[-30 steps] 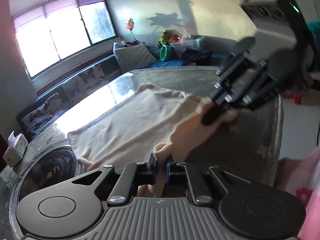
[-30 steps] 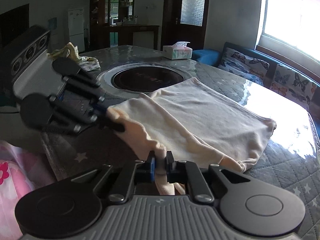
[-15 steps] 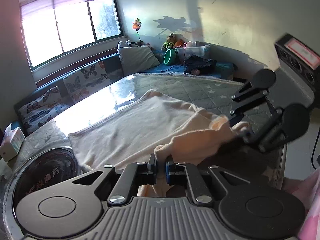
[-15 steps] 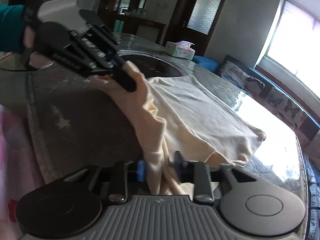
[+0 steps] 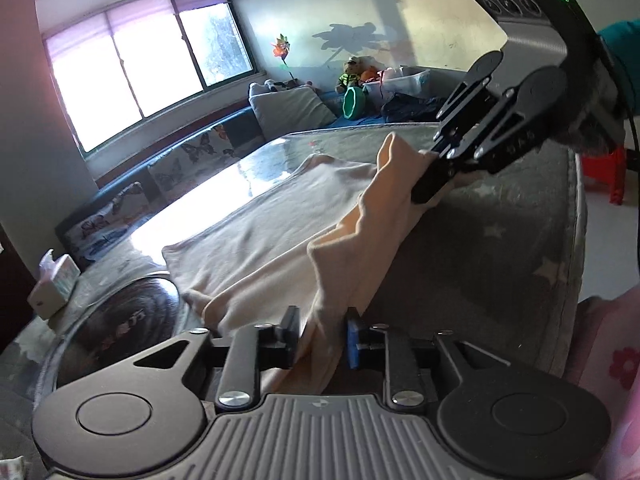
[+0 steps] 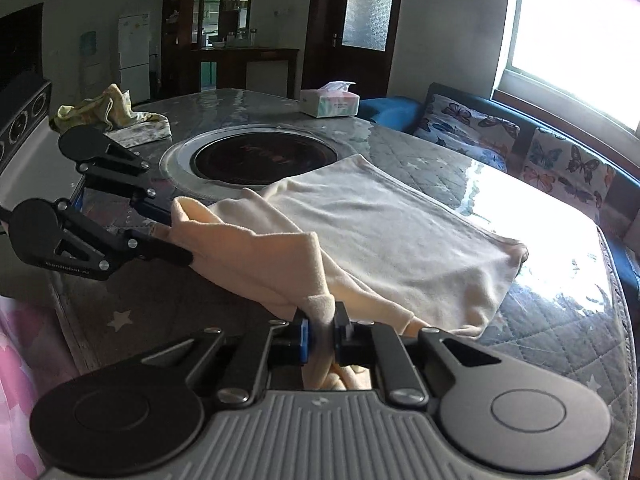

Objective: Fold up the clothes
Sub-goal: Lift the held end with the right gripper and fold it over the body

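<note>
A cream garment (image 5: 256,236) lies spread on the grey quilted table (image 5: 500,264); it also shows in the right wrist view (image 6: 400,232). Its near edge is lifted off the table between the two grippers. My left gripper (image 5: 322,338) is shut on one end of that edge; it appears at the left of the right wrist view (image 6: 176,236). My right gripper (image 6: 320,334) is shut on the other end; it shows at the upper right of the left wrist view (image 5: 428,184). The held edge hangs taut between them.
A round dark hotplate (image 6: 264,156) is set into the table beyond the garment. A tissue box (image 6: 330,102) and a crumpled yellow-green cloth (image 6: 108,114) sit at the far end. A butterfly-cushion bench (image 6: 560,160) runs under the window. Pink fabric (image 5: 612,364) is at the near side.
Both grippers have kept hold of the garment's near edge and shifted, lifting and stretching it; the right gripper rose again in the left wrist view after dipping low.
</note>
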